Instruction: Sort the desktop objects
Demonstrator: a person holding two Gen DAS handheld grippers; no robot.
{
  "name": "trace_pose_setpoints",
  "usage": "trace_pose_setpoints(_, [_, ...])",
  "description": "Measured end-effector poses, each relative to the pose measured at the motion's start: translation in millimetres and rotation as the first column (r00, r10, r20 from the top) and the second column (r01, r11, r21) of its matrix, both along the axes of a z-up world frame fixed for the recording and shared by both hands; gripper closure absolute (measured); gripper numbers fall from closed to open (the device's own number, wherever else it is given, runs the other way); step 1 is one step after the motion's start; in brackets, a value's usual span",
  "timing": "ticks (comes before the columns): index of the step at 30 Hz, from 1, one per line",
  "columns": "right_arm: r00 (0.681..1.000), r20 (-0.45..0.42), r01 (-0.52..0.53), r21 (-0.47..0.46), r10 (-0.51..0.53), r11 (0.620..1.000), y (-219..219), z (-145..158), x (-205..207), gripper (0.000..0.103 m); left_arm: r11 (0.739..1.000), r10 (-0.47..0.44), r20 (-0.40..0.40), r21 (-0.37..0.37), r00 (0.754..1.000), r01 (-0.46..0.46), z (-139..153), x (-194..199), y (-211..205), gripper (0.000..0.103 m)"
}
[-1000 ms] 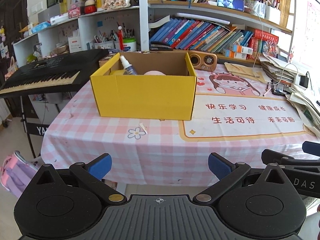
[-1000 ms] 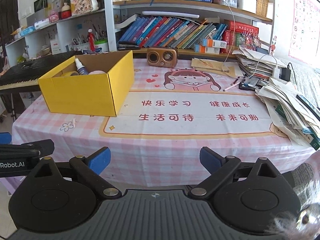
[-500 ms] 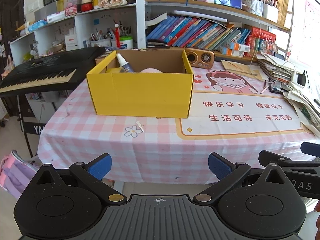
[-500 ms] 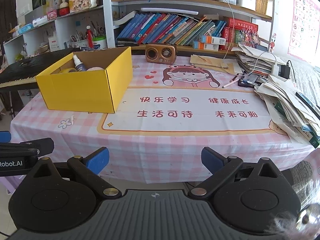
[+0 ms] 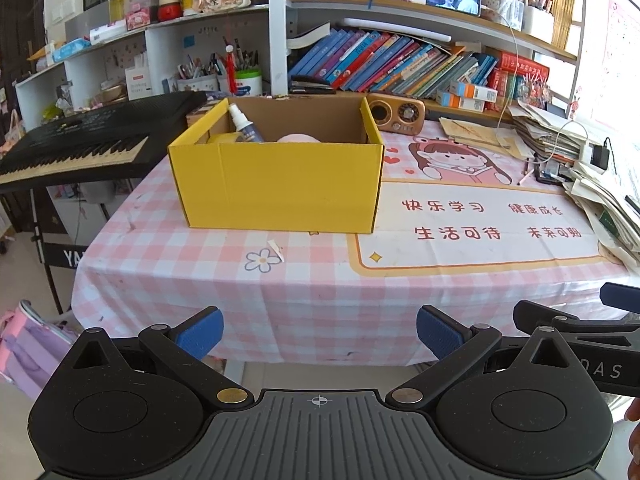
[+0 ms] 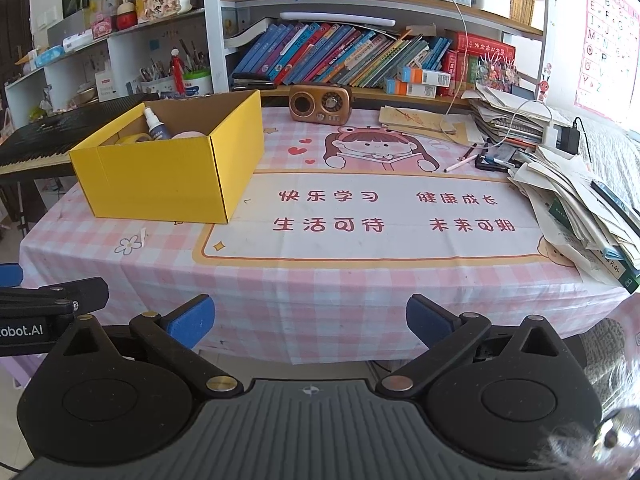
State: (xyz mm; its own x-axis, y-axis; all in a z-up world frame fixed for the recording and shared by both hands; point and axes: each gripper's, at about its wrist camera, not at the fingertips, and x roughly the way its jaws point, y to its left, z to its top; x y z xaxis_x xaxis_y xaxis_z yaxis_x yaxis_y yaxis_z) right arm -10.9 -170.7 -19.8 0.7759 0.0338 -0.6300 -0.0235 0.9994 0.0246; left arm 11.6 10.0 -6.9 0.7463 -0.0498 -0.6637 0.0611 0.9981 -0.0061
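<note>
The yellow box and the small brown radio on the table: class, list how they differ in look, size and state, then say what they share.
The yellow box is much bigger than the brown radio. The box is bright yellow with plain flat sides; the radio is brown with round dials on its front. The box is open on top, with a spray bottle inside; the radio is a closed case. Both stand upright on the pink checked tablecloth.
</note>
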Motion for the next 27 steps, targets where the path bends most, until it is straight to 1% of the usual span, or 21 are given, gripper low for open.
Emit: trace_pose_setpoints(27, [1.0, -0.012, 0.0, -0.001, 0.0, 1.0, 3.0, -2.6, 5.0, 0.0, 1.0, 0.001, -0.006, 0.007, 1.0, -0.001, -2.5, 3.2, 2.6, 0.0])
